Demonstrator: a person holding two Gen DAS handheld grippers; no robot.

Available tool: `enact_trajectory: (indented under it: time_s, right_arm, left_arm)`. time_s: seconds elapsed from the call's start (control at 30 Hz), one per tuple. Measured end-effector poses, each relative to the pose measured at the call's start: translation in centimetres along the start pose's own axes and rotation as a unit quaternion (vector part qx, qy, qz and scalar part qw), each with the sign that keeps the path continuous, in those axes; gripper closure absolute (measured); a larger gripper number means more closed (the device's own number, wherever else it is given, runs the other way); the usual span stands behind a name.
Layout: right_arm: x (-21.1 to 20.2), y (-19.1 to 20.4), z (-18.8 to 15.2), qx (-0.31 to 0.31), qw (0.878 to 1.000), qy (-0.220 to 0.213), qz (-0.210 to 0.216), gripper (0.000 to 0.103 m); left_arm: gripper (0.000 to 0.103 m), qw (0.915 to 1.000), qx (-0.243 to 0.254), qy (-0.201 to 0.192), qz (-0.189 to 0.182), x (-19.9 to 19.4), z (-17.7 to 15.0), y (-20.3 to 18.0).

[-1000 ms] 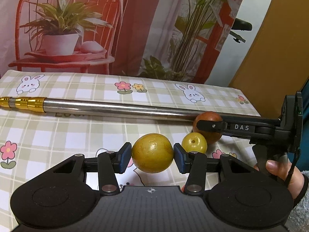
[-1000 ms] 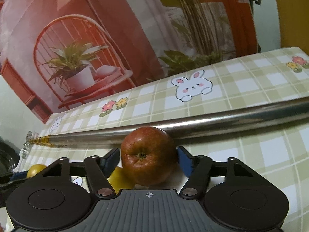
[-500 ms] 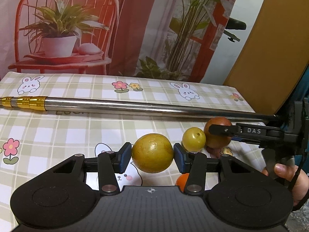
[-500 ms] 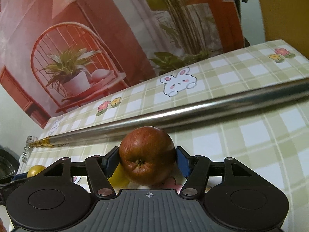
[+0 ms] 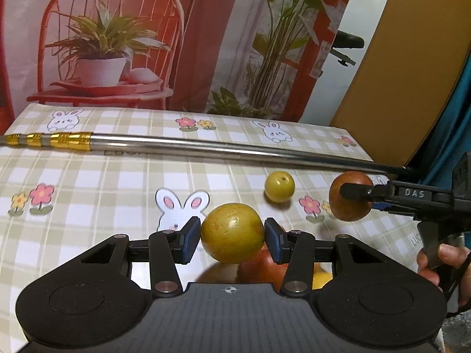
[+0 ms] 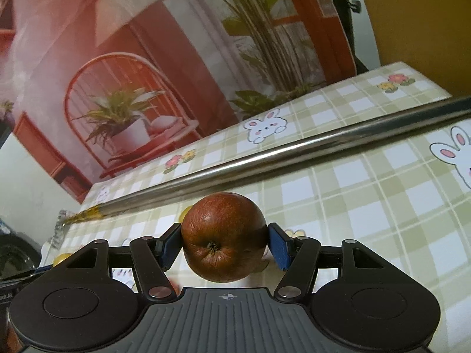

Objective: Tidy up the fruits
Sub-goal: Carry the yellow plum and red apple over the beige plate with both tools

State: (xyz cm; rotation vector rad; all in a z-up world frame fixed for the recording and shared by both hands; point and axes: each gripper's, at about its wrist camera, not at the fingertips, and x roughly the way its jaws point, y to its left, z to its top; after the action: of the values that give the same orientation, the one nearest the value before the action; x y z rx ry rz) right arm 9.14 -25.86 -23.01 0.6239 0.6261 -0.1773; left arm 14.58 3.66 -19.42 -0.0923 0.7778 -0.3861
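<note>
My left gripper (image 5: 232,236) is shut on a yellow-green round fruit (image 5: 232,232), held above the checked tablecloth (image 5: 103,182). My right gripper (image 6: 223,244) is shut on a wrinkled red-brown apple (image 6: 223,235); in the left wrist view that apple (image 5: 350,195) hangs at the right in the other gripper's black fingers (image 5: 371,191). A small yellow fruit (image 5: 279,186) lies on the cloth between them. Beneath the held yellow-green fruit, a red fruit (image 5: 262,269) and an orange one (image 5: 321,276) show partly.
A long steel pole (image 5: 206,148) with a gold end (image 5: 59,140) lies across the table behind the fruits, also the pole (image 6: 294,150) in the right wrist view. A person's hand (image 5: 441,267) holds the right gripper's handle. A printed backdrop stands behind the table.
Both grippers have drawn back and up with their fruits. The small yellow fruit now lies farther off, and a red and an orange fruit have appeared under my left gripper.
</note>
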Motion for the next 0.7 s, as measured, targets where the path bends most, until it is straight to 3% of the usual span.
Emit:
enact_trajectory:
  time_s: [0.43,0.6,0.7]
  right_arm:
    - [-4.3,6.3,-3.4,-0.070,0.996,0.019,0.057,0.045]
    - [-5.0,8.3,-5.2,-0.086,0.993,0.035,0.070,0.045]
    - [-5.3,9.2,-6.2,-0.096,0.992,0.043,0.074,0.045]
  left_arm:
    - [0.053,0.9992,-0.040,0.004,0.009,-3.6,-3.9,0.0]
    - [0.055,0.9994,-0.032,-0.004,0.006,-4.8,-4.8,-0.4]
    - [0.055,0.9996,-0.027,0.009,0.009,-3.8,-5.3,-0.5]
